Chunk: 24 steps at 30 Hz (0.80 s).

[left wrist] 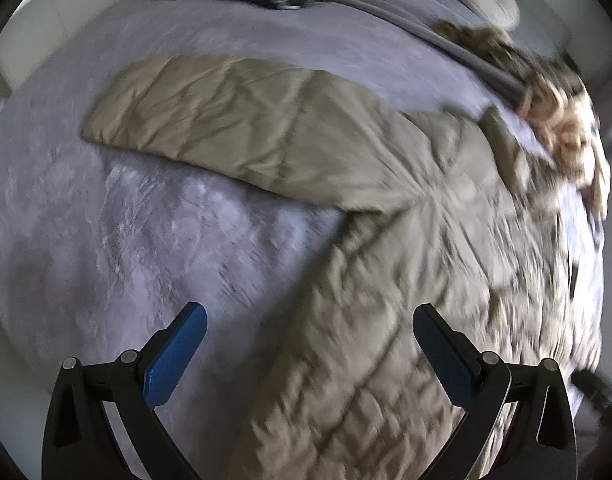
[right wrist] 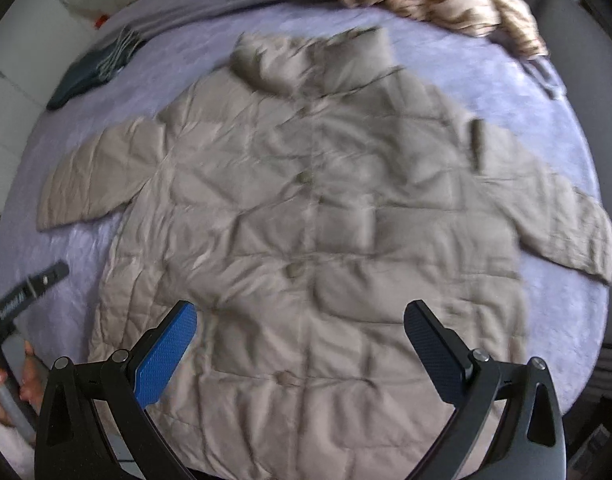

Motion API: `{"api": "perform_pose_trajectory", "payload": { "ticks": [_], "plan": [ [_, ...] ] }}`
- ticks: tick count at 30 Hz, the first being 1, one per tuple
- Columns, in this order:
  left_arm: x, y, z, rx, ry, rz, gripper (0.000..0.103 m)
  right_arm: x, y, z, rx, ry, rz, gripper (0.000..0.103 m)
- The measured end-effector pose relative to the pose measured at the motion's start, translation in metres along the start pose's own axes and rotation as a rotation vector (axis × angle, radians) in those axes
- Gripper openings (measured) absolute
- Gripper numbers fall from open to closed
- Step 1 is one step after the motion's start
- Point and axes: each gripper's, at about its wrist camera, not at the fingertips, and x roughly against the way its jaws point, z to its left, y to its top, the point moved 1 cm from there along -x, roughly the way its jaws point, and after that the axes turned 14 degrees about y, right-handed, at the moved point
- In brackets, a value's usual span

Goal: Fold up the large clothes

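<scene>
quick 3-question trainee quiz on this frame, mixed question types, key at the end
1. True or false: the beige quilted button-front jacket lies spread flat with both sleeves out.
2. Multiple choice: the left gripper and right gripper are A) both open, holding nothing B) both shut on the jacket C) one open, one shut.
3. Fill in: the jacket rests on a ____ fuzzy blanket.

Key: 1 true; 2 A; 3 lavender

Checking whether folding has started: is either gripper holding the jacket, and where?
Nothing is held. The left gripper and right gripper both hover with jaws open above the quilted jacket, spread flat.
</scene>
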Motion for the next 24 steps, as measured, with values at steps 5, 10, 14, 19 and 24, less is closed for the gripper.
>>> {"api": "perform_pose_trajectory", "payload": {
  "ticks": [5,10,14,19,24],
  "plan": [
    [-0.047,0.035,0.038,0.14,-0.14,-0.014,0.103,-0.049,0.002,0.024,0.005,0.066,0.042,0.103],
    [-0.111,0.074,0.071,0.275,-0.228,0.009,0.103,-0.098,0.011,0.045,0.055,0.108,0.127,0.103],
    [-0.141,0.107,0.103,0.395,-0.265,-0.005,0.103,-0.114,0.02,0.056,0.083,0.151,0.105,0.103],
    [-0.153,0.153,0.13,0.471,-0.214,-0.087,0.101,-0.129,0.036,0.063,0.077,0.2,0.046,0.103],
    [-0.163,0.175,0.138,0.433,-0.227,-0.113,0.008,-0.139,0.06,0.076,0.068,0.263,-0.012,0.103]
  ]
}}
